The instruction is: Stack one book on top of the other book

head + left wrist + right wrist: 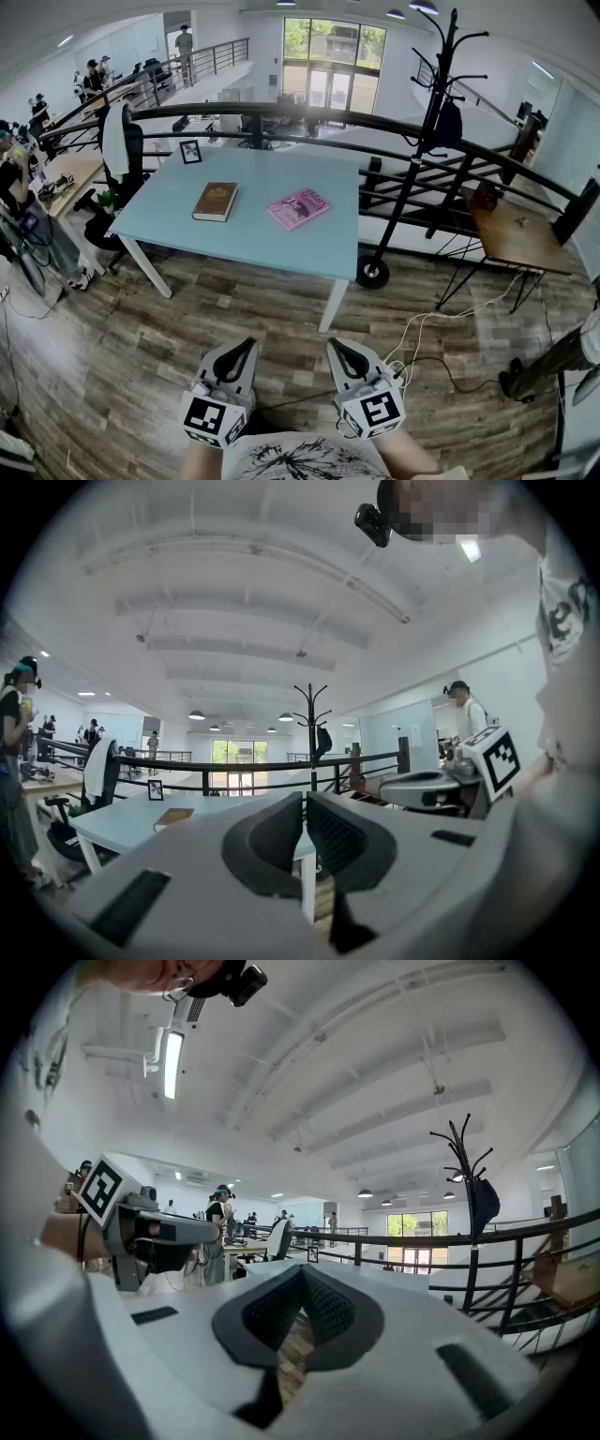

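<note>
Toward the middle of the pale blue rectangular surface point(258, 234) lie both of the task's things, flat and apart. The brown hardcover book point(216, 201) sits nearer the left edge, and the pink-covered book point(298, 207) lies beside it toward the right edge, turned askew. Neither rests on the other, so the stacking looks not yet begun. The left claw point(242, 349) and the right claw point(342, 351) are held low by the person's body, well short of the near edge and pointing level toward the surface. Each has its jaws pressed together on nothing, which I judge a carrying posture, not a reach. A small black picture frame point(190, 151) stands at the far left corner, clear of the books. Open wooden floor point(141, 375) separates claws and surface. Pale cables point(422, 337) trail there to the right, and a black coat stand point(412, 169) rises off the right edge, probably out of the way.
</note>
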Tool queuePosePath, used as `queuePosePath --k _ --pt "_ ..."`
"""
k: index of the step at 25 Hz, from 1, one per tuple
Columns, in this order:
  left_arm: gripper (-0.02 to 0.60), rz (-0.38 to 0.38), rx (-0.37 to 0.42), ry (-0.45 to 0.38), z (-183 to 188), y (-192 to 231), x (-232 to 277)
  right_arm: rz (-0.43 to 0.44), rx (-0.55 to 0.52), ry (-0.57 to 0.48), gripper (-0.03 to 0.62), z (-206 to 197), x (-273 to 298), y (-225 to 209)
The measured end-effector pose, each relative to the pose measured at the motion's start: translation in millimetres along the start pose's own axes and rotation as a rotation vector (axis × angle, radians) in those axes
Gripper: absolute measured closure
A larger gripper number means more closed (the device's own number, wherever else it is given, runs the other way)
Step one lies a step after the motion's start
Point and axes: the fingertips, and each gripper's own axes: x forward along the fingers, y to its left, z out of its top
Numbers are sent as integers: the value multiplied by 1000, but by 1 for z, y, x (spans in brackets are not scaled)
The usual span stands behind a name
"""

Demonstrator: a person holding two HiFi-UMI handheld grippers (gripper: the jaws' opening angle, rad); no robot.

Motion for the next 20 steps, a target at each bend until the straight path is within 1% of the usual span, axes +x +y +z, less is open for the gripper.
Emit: queuePosePath --k 3,8,14,17,20 --pt "566 10 -17 -2 0 4 2 5 1 0 603 -1 1 0" --pt "566 22 -32 23 -7 13 5 7 6 11 602 -5 8 2" --pt "566 17 -54 55 -21 31 8 -12 49 51 602 -20 26 3" --pt "566 19 -62 70 -28 53 12 -32 52 74 602 -26 49 5" --pt "566 38 -85 65 -31 91 18 -37 60 91 600 -30 82 11"
